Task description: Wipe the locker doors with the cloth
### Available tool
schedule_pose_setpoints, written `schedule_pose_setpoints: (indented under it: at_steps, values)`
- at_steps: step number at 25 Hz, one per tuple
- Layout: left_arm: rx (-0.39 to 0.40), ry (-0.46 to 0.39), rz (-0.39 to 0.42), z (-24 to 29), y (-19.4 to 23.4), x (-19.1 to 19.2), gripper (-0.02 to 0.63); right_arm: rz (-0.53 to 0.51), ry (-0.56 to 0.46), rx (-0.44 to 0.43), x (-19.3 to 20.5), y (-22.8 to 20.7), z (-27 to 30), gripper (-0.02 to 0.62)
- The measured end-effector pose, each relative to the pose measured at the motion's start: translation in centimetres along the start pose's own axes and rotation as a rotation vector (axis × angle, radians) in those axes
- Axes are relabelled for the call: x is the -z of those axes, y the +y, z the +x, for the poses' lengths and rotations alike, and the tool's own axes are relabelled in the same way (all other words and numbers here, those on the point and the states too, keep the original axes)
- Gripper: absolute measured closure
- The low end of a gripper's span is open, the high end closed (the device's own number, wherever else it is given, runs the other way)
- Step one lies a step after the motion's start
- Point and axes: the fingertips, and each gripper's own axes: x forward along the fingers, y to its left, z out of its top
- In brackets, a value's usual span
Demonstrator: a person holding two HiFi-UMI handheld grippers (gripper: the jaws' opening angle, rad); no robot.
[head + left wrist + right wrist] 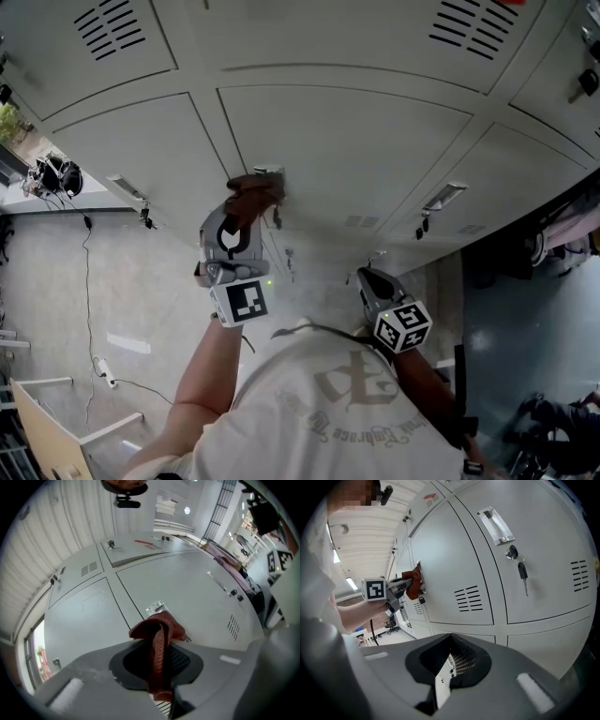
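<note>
Pale grey locker doors [347, 150] fill every view. The left tool [246, 208] is clamped on the red-brown cloth [253, 190], which sits against one door at its recessed handle [156, 607]. The right tool [373, 281] hangs lower, well apart from the cloth, with its jaws nearly together and nothing between them. Recommended procedure: keep the cloth bunched firmly in the grip, apply even pressure, wipe in overlapping strokes, and steer around the handle to avoid snagging.
</note>
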Motion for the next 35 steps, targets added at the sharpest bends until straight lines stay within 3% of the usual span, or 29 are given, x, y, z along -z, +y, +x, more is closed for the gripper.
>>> schedule_pose_setpoints:
  at_steps: [3, 13, 20, 26, 35]
  values:
    - [-0.010, -0.040, -0.052, 0.1, 0.9, -1.3, 0.537, -0.001, -0.001, -0.001, -0.1, 0.1, 0.0, 0.588]
    - [-0.045, -0.120, -0.056, 1.0, 2.4, -6.0, 0.541, 0.002, -0.012, 0.018, -0.2, -0.2, -0.4, 0.588]
    - [0.038, -0.134, -0.020, 1.7, 0.3, -8.2, 0.541, 0.002, -0.021, 0.032, -0.4, -0.9, -0.9, 0.588]
    - [0.131, -0.136, -0.065, 2.5, -2.6, -9.4, 0.541, 0.016, -0.030, 0.048, -0.4, -1.4, -1.3, 0.588]
    - [0.236, -0.182, -0.052, 3.5, -7.7, -11.8, 0.540, 0.020, -0.039, 0.112, -0.3, -3.2, -3.3, 0.588]
